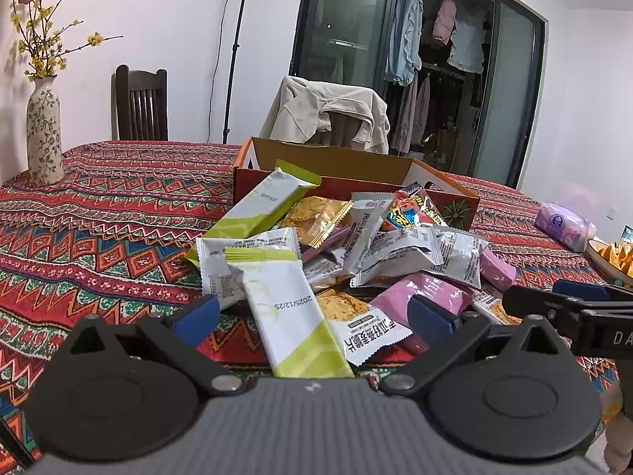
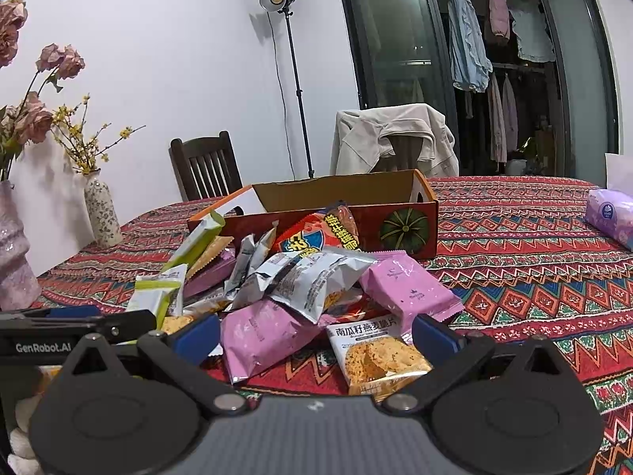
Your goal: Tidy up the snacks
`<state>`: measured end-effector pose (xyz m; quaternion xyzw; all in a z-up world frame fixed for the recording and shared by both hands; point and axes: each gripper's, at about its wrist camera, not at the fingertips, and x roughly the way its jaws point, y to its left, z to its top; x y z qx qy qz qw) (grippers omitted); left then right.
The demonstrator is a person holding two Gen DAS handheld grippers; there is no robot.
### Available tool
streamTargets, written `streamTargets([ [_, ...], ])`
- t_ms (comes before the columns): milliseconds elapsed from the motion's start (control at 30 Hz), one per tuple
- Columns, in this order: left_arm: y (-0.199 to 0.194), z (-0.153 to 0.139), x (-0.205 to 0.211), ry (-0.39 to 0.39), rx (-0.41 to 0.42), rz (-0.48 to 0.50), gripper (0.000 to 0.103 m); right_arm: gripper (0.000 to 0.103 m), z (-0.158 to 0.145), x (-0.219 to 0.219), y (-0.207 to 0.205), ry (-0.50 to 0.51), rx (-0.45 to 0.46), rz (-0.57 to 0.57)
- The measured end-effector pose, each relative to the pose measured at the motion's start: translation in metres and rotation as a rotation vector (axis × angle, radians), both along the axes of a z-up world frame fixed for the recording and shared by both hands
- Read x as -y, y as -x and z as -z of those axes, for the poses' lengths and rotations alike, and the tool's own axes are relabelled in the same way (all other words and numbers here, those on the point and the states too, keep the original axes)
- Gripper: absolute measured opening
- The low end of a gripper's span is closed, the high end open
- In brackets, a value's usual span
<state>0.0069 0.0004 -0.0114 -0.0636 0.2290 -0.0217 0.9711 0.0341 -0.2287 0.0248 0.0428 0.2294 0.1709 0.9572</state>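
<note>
A heap of snack packets (image 1: 348,245) lies on the patterned tablecloth in front of an open orange cardboard box (image 1: 340,162). My left gripper (image 1: 312,318) is open, its blue fingertips either side of a white-and-green bar packet (image 1: 289,316) and an oat crisp packet (image 1: 356,320). My right gripper (image 2: 316,334) is open just before a pink packet (image 2: 265,336) and an oat crisp packet (image 2: 376,356). The box (image 2: 356,206) stands behind the heap (image 2: 300,277). Each gripper shows at the edge of the other's view.
A floral vase (image 1: 43,130) stands at the table's left; it also shows in the right wrist view (image 2: 101,213) beside a pink vase (image 2: 14,253). A purple tissue pack (image 1: 563,225) and a bowl of chips (image 1: 613,257) sit right. Chairs stand behind the table.
</note>
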Motion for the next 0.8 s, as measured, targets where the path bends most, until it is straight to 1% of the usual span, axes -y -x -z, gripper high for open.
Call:
streamTargets([
  [667,0.004,-0.001,0.0,0.004,0.013,0.004,0.103,0.103,0.0007,-0.0002,0.0001,0.003,-0.003,0.0],
  [800,0.0073,-0.0006,0.0003,-0.009,0.038,0.0,0.103,0.103,0.0011,-0.0002,0.0004,0.004,-0.002,0.0],
])
